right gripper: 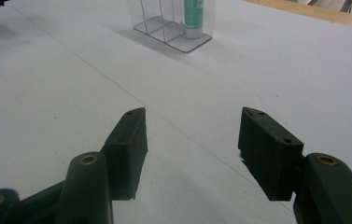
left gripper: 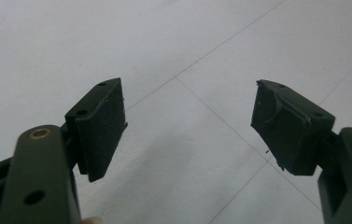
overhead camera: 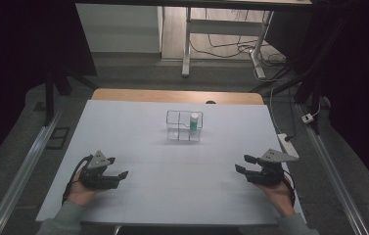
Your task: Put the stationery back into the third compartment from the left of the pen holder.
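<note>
The left gripper (left gripper: 190, 123) has its two dark pads (left gripper: 100, 126) standing wide apart with nothing between them — beneath the gap there is bare white table sheet (left gripper: 178, 42), crossed by thin seams. The right gripper (right gripper: 192, 154) is likewise spread, its pads (right gripper: 129, 149) clear of everything and pointed across the sheet.

In the high view each tool sits in a hand near the front edge of the table: the left gripper (overhead camera: 116, 175) low at the left side, the right gripper (overhead camera: 243, 164) at the right side, both aimed inward toward one another and well apart.

Farther back, near the middle of the sheet, stands a clear divided organizer (overhead camera: 178, 128), well away from both grippers. A small green bottle with a white cap (overhead camera: 194, 122) stands upright in it — seemingly in the rear right compartment, though the clear walls make that hard to fix. The right gripper view shows the same organizer (right gripper: 157, 21) ahead of the jaws, with the bottle (right gripper: 193, 16) at its right end.
</note>
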Demonstrator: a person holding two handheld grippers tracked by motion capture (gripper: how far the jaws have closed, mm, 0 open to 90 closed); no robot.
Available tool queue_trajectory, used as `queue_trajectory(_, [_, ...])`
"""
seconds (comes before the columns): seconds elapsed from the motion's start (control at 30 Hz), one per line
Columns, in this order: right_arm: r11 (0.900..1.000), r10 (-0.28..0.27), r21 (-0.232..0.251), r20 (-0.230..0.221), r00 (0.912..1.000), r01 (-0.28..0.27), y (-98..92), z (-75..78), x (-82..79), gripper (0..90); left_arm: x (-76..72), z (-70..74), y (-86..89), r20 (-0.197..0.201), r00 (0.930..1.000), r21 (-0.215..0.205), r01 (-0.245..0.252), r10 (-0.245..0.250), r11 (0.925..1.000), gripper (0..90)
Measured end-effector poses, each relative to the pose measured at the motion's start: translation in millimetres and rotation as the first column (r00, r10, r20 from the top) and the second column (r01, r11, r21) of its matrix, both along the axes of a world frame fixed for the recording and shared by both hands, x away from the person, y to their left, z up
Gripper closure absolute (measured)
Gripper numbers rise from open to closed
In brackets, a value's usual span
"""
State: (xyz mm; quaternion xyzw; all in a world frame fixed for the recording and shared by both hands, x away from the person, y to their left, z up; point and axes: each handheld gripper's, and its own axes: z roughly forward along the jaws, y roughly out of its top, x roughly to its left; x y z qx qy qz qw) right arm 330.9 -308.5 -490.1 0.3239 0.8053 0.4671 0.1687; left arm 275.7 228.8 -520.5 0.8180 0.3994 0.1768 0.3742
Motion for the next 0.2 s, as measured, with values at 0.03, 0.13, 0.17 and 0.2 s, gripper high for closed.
queue_trajectory(0.03, [1.000, -0.001, 0.005, -0.001, 1.0000, 0.001, -0.2, -0.7, 0.3, 41.1, 0.0, 0.1, 0.1, 0.000, 1.0000, -0.001, 0.000, 0.000, 1.0000, 26.1])
queue_trajectory(0.13, [1.000, 0.004, -0.005, -0.002, 1.0000, -0.004, 0.7, -1.6, 1.1, 40.7, 0.1, 0.3, 0.4, 0.001, 1.0000, -0.004, -0.001, 0.001, 1.0000, 26.0])
queue_trajectory(0.17, [1.000, 0.006, -0.003, -0.001, 1.0000, -0.006, 1.2, -2.2, 1.4, 40.6, 0.3, 0.4, 0.8, 0.002, 1.0000, -0.004, -0.002, 0.002, 1.0000, 26.1])
queue_trajectory(0.2, [1.000, 0.011, -0.007, -0.003, 0.9999, -0.011, 2.0, -2.5, 1.4, 40.4, 0.5, 0.4, 1.2, 0.002, 1.0000, -0.005, -0.003, 0.003, 1.0000, 26.1])
